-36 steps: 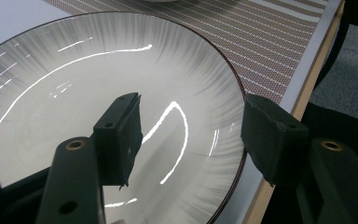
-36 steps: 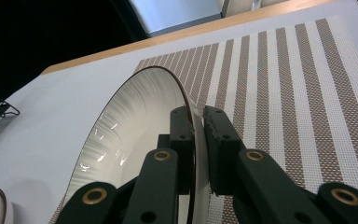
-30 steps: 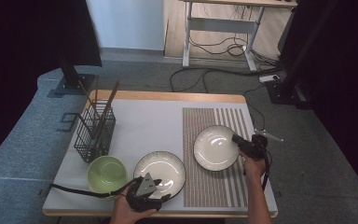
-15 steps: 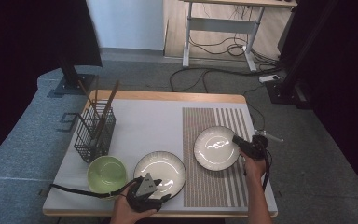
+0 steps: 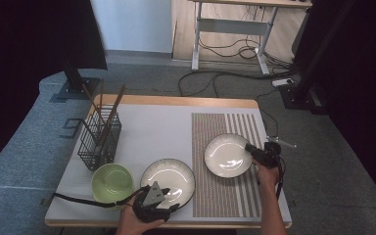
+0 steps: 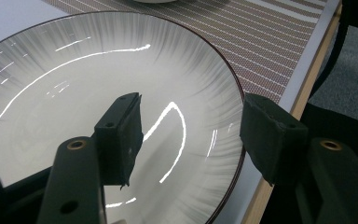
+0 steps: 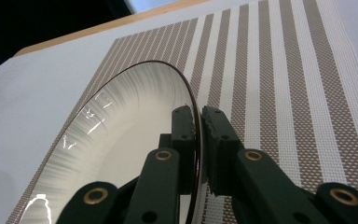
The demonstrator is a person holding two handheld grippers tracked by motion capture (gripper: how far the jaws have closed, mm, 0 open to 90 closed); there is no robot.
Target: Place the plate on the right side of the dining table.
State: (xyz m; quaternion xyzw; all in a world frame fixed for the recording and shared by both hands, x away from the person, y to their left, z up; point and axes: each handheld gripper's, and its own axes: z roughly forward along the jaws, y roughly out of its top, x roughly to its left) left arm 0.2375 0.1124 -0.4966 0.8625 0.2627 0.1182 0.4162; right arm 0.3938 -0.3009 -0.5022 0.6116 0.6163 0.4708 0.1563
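Two white plates with dark ribbed rims are on the table. My right gripper is shut on the right edge of the far plate, which is tilted above the striped placemat. The near plate lies flat at the table's front, half on the mat. My left gripper is open at that plate's front rim, one jaw over the plate's inside and the other outside the rim. Neither pad touches it.
A green bowl sits left of the near plate. Behind it stands a black wire basket with chopsticks leaning out. The table's front wooden edge runs close to my left gripper. Cables and a desk frame lie on the floor behind.
The far plate in my right gripper has shifted only slightly, and its glare has changed. My left gripper has stayed where it was.
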